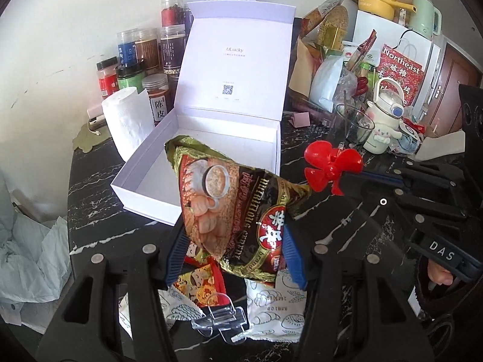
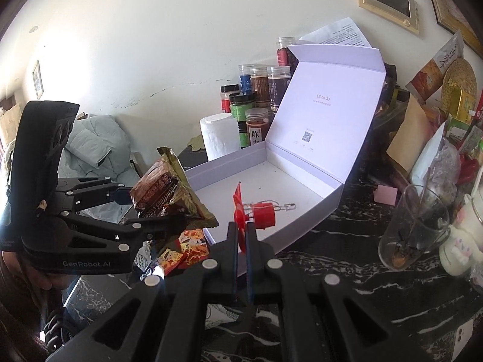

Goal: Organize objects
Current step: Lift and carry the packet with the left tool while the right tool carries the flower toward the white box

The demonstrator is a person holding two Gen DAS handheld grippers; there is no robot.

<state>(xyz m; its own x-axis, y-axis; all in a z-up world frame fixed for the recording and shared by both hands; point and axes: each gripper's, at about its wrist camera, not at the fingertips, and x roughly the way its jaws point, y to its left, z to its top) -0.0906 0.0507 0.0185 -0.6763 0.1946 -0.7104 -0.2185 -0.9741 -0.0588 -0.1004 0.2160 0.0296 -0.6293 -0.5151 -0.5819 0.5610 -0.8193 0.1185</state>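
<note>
Clear clip [image 1: 219,316] half hidden under L tongs [image 1: 234,252] (gripping cereal bag [image 1: 238,208]).

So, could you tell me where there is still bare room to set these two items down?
The white box is the main free patch: its floor is bare between its walls except for a small keyring near the front. A strip of dark tabletop lies free between the box and the glass. Behind the box, jars crowd; right of the glass, bags and bottles pile up.
</note>
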